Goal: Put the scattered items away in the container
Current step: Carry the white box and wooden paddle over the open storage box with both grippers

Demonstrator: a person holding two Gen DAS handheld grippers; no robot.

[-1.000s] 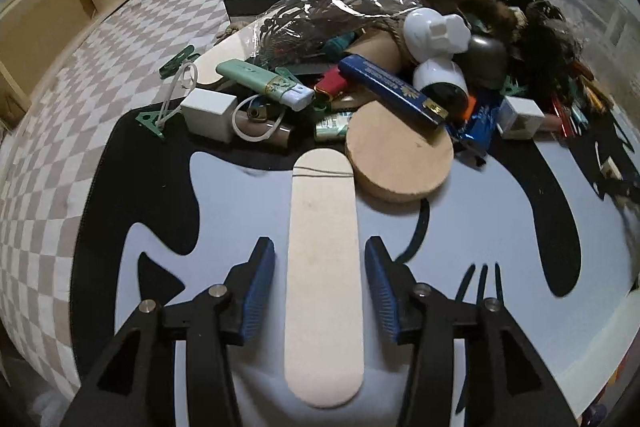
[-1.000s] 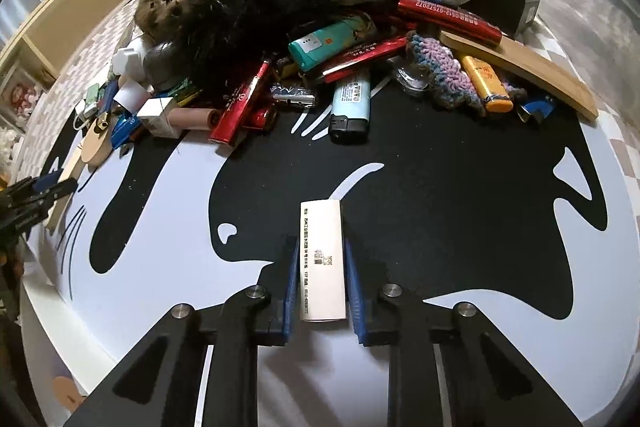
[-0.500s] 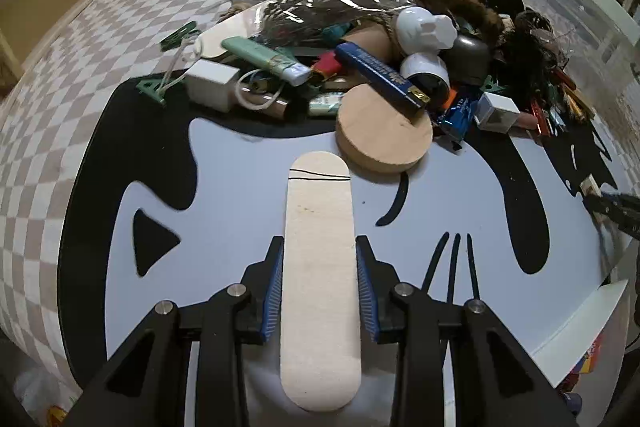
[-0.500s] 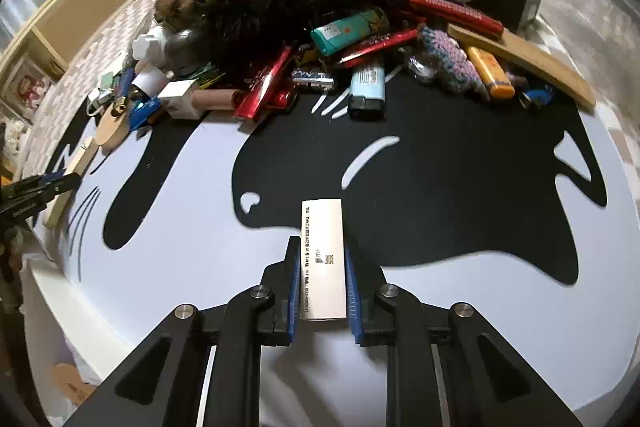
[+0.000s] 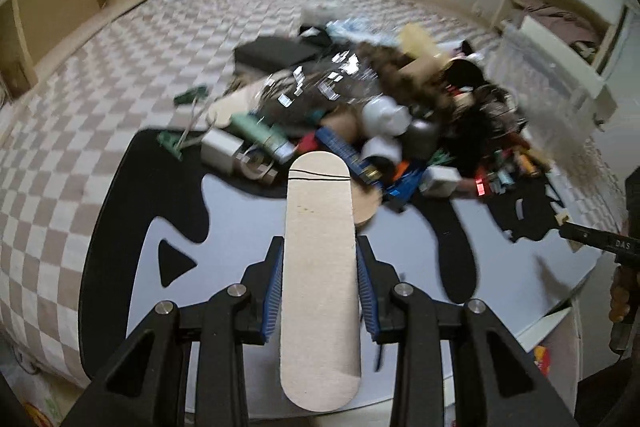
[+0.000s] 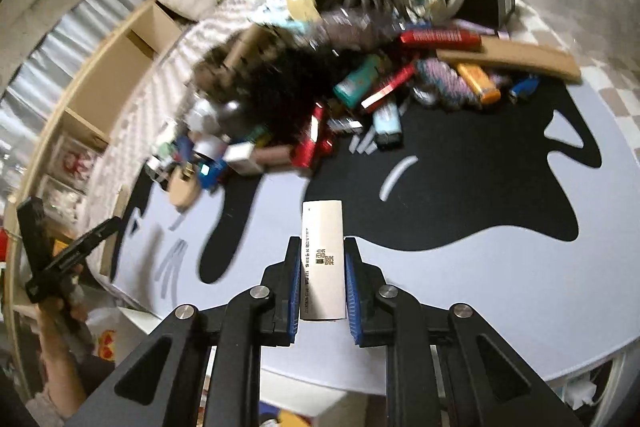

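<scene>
My left gripper [image 5: 319,287] is shut on a long pale wooden strip [image 5: 319,247] with rounded ends, held above the black-and-grey mat [image 5: 168,195]. My right gripper [image 6: 322,287] is shut on a small white rectangular box [image 6: 323,251] with black print, also lifted off the mat [image 6: 460,267]. A pile of scattered items [image 5: 380,123] lies at the mat's far side: lighters, a round wooden disc, white caps, a crinkled clear bag, dark fur. The same pile [image 6: 340,87] shows blurred in the right wrist view. A clear plastic container [image 5: 560,83] stands at the far right.
The mat lies on a checkered bedspread [image 5: 80,107]. A wooden shelf unit [image 5: 60,23] runs along the left. The other gripper [image 6: 60,255] and a hand [image 6: 56,323] appear at the left edge of the right wrist view. A curved wooden strip [image 6: 512,57] borders the pile.
Both grippers closed on their objects and lifted them off the mat. Both views tilted up, showing more of the room, and the pile now looks farther and blurred.
</scene>
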